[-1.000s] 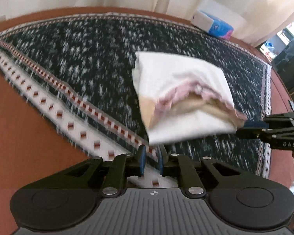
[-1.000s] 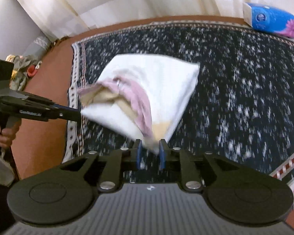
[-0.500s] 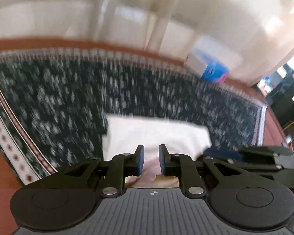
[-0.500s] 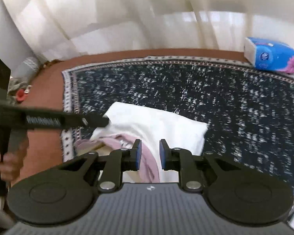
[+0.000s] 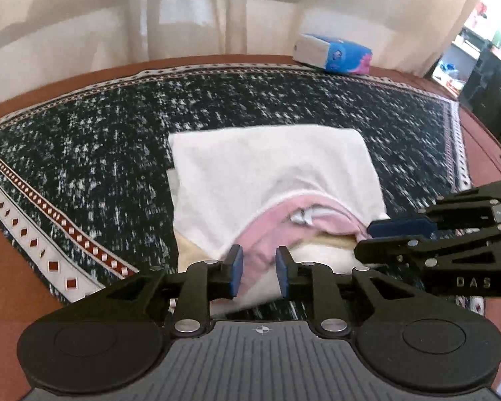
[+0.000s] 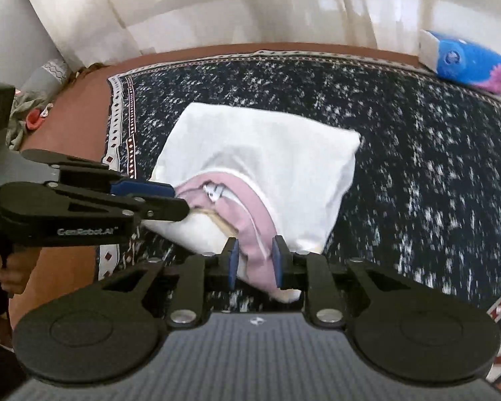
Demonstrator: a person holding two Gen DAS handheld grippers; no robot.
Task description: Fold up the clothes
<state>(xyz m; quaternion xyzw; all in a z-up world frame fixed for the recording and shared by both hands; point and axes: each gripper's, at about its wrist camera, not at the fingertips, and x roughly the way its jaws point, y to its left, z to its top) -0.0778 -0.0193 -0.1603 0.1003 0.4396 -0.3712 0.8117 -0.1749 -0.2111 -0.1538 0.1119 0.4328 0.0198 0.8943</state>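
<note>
A folded white garment with a pink collar lies on the dark patterned tablecloth. My left gripper is at its near edge with its jaws opening. The pink collar lies loose in the gap between the pads. In the right wrist view the same garment is seen from the other side. My right gripper still pinches the pink collar and white edge, though its jaws are starting to ease open. Each gripper shows in the other's view: the left gripper and the right gripper, both at the garment's near corners.
A blue tissue pack sits at the far edge of the brown table. Pale curtains hang behind. Dark furniture stands at the right, and clutter lies on the floor at the left. A person's hand holds the left gripper.
The garment hung tilted between both grippers and now lies flat on the tablecloth. Both grippers came in low over its near edge, and the left jaws stand wider apart.
</note>
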